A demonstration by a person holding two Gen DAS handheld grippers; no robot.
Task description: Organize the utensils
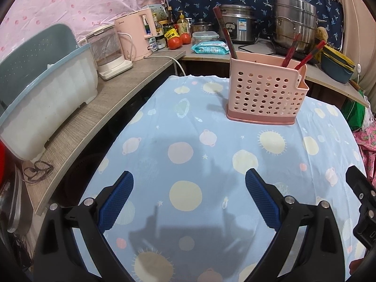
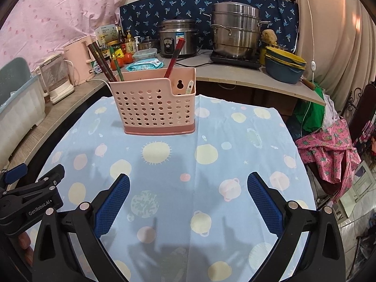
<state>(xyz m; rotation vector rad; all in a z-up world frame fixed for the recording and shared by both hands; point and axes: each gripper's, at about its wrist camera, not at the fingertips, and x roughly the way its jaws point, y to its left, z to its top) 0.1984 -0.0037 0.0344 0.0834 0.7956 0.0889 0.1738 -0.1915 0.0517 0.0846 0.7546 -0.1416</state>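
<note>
A pink perforated utensil holder [image 1: 266, 95] stands upright on the far part of the blue patterned tablecloth [image 1: 188, 164]; it also shows in the right wrist view [image 2: 155, 104]. Dark red chopsticks [image 1: 225, 36] [image 2: 174, 57] stick out of it, and a small white-green utensil [image 2: 189, 87] sits in its side pocket. My left gripper [image 1: 189, 183] is open and empty, low over the cloth, well short of the holder. My right gripper [image 2: 188, 184] is open and empty too, beside the left one.
A wooden counter [image 1: 112, 94] runs along the left with a dish tub [image 1: 44, 108], kettles and glasses [image 1: 37, 170]. Behind the table are a rice cooker [image 2: 178, 37], steel steamer pot [image 2: 235, 30], tomatoes, bottles and stacked bowls [image 2: 284, 67]. Pink cloth [image 2: 329, 150] hangs at right.
</note>
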